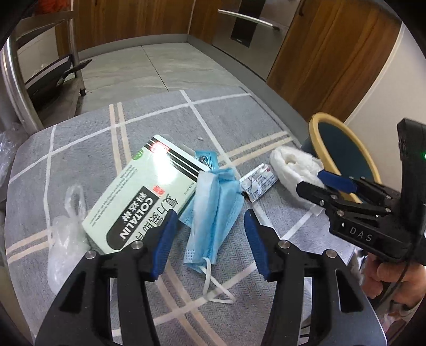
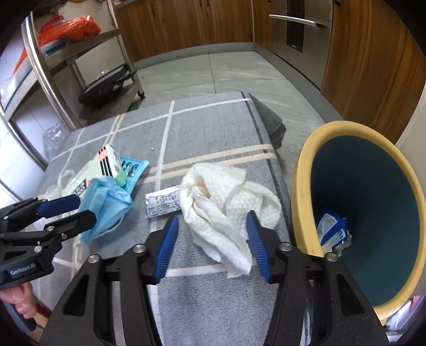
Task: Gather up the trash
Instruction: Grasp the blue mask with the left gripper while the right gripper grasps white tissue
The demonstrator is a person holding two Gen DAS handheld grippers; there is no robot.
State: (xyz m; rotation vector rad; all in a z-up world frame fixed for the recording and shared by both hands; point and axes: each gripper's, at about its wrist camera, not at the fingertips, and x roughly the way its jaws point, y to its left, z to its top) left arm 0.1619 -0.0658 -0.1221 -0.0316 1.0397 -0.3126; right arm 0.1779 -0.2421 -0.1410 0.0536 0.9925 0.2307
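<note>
Trash lies on a grey checked cloth [image 1: 234, 119]. My left gripper [image 1: 210, 215] is open, its jaws either side of a crumpled blue face mask [image 1: 213, 202], just above it. A green and white Coltalin box [image 1: 141, 191] lies to its left, a clear plastic bag [image 1: 66, 229] further left, a small white sachet [image 1: 257, 181] to the right. My right gripper [image 2: 211, 221] is open around a crumpled white paper towel [image 2: 226, 202]. The mask [image 2: 106, 202], the sachet [image 2: 162, 202] and the left gripper [image 2: 72, 207] show at its left.
A yellow-rimmed bin with a teal inside [image 2: 300, 186] stands off the table's right edge, with a blue wrapper [image 2: 332, 226] at its bottom. A small teal tray [image 2: 134, 170] lies behind the mask. A steel rack [image 2: 48, 69] and wooden cabinets [image 2: 186, 24] stand beyond.
</note>
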